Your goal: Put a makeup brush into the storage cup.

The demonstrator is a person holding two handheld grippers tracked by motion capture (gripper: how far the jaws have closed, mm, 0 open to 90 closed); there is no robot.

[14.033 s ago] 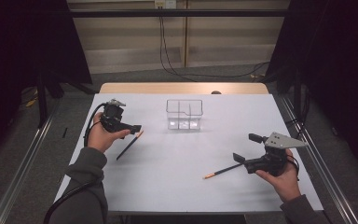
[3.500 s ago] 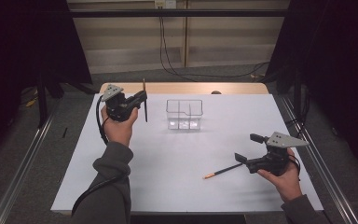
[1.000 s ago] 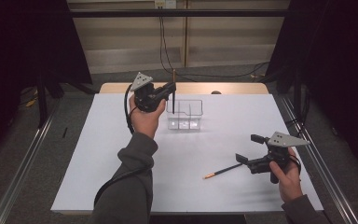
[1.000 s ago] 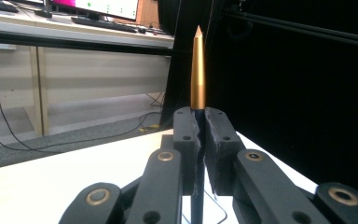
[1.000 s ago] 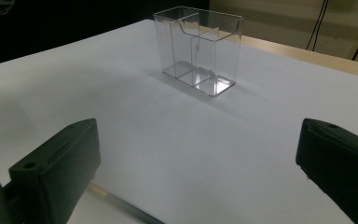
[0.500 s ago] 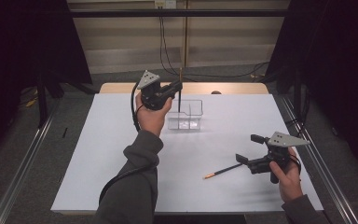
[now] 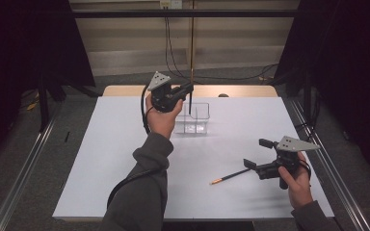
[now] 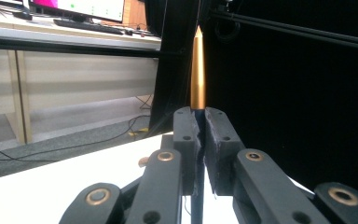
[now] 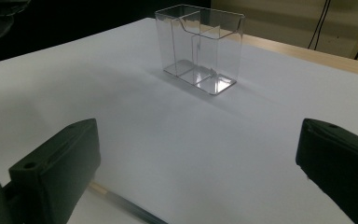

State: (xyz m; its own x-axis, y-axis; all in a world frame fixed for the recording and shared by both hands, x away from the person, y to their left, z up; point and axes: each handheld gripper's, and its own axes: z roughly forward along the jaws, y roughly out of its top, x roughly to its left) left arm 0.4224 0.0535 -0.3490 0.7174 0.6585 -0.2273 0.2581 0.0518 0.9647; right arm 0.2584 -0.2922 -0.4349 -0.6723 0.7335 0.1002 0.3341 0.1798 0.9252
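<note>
Left gripper clamps a pencil upright over the clear holder at table centre-far. Right gripper, jaws wide, rests at near right over a second pencil. Risk: the lower end catches the holder's rim or divider and tips it, or the pencil slips askew when released.

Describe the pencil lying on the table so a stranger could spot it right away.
On the white table, look to the near right side, just in front of the right gripper. The pencil lies flat there, dark with an orange tip, unlike the upright pencil clamped in the left gripper.
</note>
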